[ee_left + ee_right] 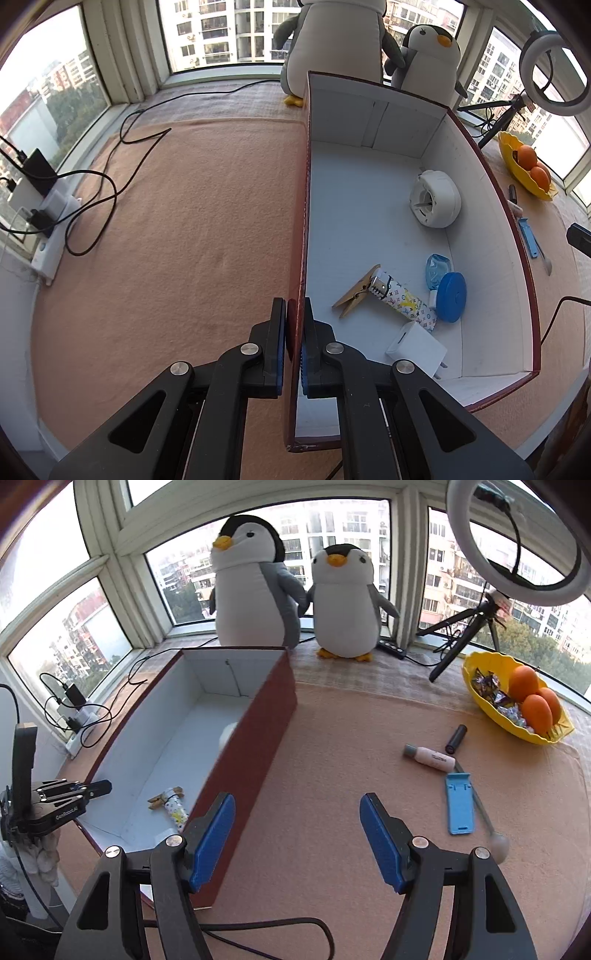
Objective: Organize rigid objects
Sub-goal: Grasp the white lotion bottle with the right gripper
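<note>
Left gripper (292,347) is clamping jaws on box (305,206) wall, right gripper (297,843) is hovering, jaws apart and empty, above worktop (332,812); blue stand (460,805) lying right, light, stiff plastic, best pinched across its long edges

**Gripper status: left clamped, right apart**

Left gripper (294,325) points steeply downward, jaws closed tight on the box wall (300,258). Right gripper (297,834) angles downward, blue pads (212,840) well apart, nothing between them.
</note>
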A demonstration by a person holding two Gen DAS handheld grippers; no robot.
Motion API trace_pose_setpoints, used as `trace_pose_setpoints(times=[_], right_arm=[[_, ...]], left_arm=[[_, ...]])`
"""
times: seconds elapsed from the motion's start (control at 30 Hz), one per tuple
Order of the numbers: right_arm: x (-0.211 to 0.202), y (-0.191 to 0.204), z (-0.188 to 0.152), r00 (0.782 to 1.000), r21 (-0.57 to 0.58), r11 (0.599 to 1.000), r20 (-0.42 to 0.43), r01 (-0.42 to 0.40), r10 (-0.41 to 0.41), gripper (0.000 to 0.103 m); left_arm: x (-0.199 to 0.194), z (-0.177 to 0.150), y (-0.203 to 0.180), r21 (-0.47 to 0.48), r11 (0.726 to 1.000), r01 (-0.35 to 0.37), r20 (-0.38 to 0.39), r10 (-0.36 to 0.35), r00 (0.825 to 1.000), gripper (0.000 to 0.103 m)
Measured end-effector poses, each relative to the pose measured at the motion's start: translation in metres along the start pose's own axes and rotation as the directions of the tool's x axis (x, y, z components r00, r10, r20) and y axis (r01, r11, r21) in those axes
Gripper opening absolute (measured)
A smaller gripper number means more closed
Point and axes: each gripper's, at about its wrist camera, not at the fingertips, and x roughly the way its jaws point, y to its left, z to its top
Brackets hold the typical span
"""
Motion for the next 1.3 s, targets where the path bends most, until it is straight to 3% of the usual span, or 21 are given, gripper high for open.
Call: trace_pose_setpoints(times=[0.13,0.3,0.77,1.0,1.17,1.3], right_arm=[[0.006,-0.052,0.0,0.997,0.064,0.995,-0.018,0.073,-0.072,0.066],[0.022,-0.086,0.013,0.995,0.061,0.994,-0.033,0.092,-0.09,0.066],[0.109,-0.087,0.04,0.975,-0.196,0.978,-0.196,0.071,-0.11,0.065],[0.137,-0.09,0.046,0.958,-0.278,0.957,-0.244,0.079,-0.15,0.046],[0.147,-0.093,0.052,0.951,-0.315,0.947,-0.267,0.065,-0.154,0.044],[0.153,-0.095,0.053,0.942,-0.328,0.943,-0.299,0.048,-0.152,0.037]], left_arm=[[0.0,0.0,-0.001,0.001,1.0,-0.006,-0.004,0.006,1.0,0.005],[0.001,0.001,-0.002,-0.004,1.0,-0.011,-0.013,0.011,1.0,0.005],[0.006,0.0,-0.002,-0.015,1.0,-0.024,-0.041,0.023,0.999,0.005],[0.008,-0.001,-0.003,-0.02,0.999,-0.031,-0.053,0.03,0.998,0.005],[0.009,-0.001,-0.005,-0.022,0.999,-0.039,-0.057,0.038,0.998,0.005],[0.009,-0.002,-0.005,-0.022,0.999,-0.044,-0.06,0.042,0.997,0.005]])
